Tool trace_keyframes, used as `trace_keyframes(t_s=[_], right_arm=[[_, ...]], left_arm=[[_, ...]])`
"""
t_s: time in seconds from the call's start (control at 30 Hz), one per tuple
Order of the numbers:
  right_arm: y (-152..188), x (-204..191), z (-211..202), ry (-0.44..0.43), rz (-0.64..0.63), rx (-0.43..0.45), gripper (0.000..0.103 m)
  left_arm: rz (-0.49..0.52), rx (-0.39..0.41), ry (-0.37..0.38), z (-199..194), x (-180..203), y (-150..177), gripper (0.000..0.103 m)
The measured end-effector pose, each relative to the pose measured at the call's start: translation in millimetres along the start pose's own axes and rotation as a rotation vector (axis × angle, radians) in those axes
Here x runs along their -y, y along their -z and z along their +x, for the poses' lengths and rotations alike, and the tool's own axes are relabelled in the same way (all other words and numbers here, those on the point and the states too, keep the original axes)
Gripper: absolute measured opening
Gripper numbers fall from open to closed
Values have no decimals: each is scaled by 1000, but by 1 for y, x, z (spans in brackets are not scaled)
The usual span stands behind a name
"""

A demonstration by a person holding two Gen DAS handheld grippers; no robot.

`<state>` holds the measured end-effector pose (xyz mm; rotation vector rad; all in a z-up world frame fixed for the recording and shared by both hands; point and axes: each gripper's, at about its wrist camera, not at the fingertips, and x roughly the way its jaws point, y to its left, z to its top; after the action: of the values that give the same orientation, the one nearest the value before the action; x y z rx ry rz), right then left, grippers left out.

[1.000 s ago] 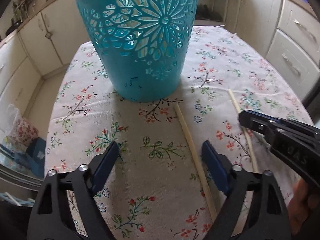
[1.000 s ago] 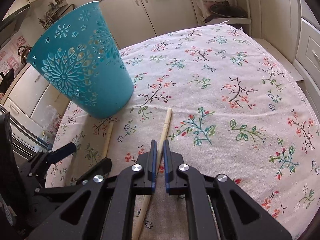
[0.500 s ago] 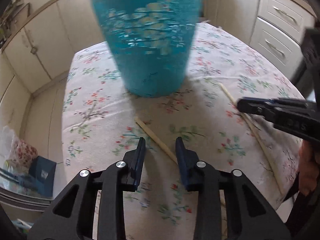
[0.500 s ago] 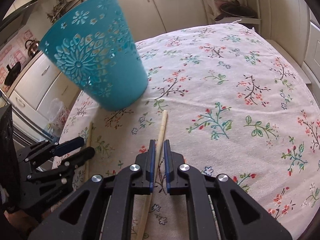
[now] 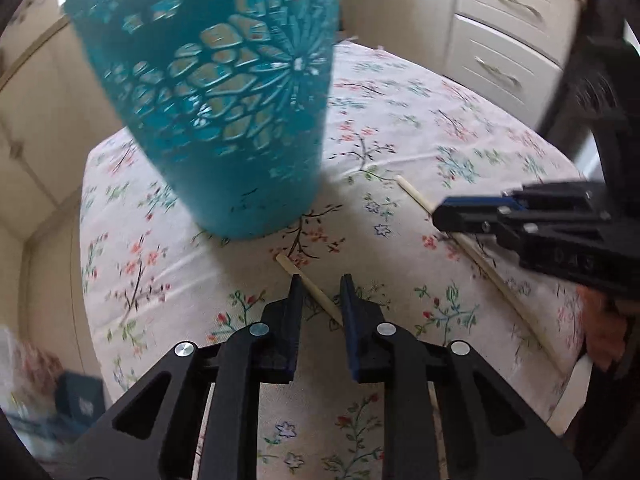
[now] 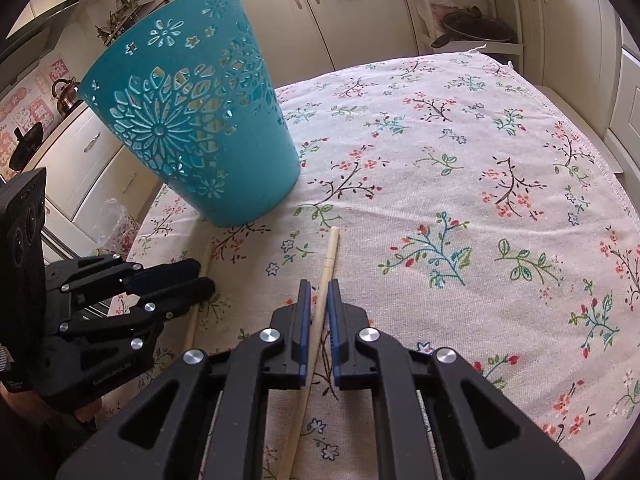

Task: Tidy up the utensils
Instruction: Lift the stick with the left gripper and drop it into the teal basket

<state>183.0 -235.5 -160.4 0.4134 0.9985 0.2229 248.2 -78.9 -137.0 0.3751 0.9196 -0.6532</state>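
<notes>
Left gripper (image 5: 320, 294): fingers narrowed around a chopstick (image 5: 310, 286), grip not certain.
Right gripper (image 6: 317, 296): fingers clamped on the other chopstick (image 6: 326, 270).
Bin (image 6: 192, 120): upright on the surface (image 6: 460, 200), just beyond.
Advice: lift level, tip thin end into bin.

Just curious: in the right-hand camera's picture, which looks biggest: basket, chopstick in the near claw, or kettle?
1. Basket.
2. Chopstick, long but thin, and nearest the camera.
3. Kettle, tiny, though it is far off.
</notes>
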Motion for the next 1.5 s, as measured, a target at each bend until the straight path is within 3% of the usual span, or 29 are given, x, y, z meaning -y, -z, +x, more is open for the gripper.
trace_keyframes(t_s=[0.13, 0.37, 0.47, 0.53, 0.6, 0.83, 1.03, 1.2, 1.5], right_arm=[[-1, -1, 2, 5, -4, 6, 9], [-1, -12, 5, 65, -78, 11, 9], [0, -18, 6, 94, -114, 11, 9], [-1, -17, 6, 93, -113, 8, 9], [-1, -14, 6, 82, -100, 7, 9], [-1, -10, 8, 64, -79, 14, 9], [-1, -8, 5, 52, -63, 11, 9], [-1, -8, 6, 56, -66, 13, 9], [-1, -6, 6, 49, -62, 15, 9]], left_arm=[[41, -20, 15, -1, -7, -2, 16], [-154, -49, -48, -1, -16, 1, 39], [-214, -33, -111, -2, -6, 4, 41], [-260, -10, -135, -2, -3, 6, 36], [-297, 11, -139, -3, -1, 7, 9], [-420, 37, -78, -18, -14, 19, 5], [-432, 199, -40, -99, -12, 23, 5], [-446, 364, -31, -156, -25, 3, 5], [-450, 595, -63, -197, -35, -66, 5]])
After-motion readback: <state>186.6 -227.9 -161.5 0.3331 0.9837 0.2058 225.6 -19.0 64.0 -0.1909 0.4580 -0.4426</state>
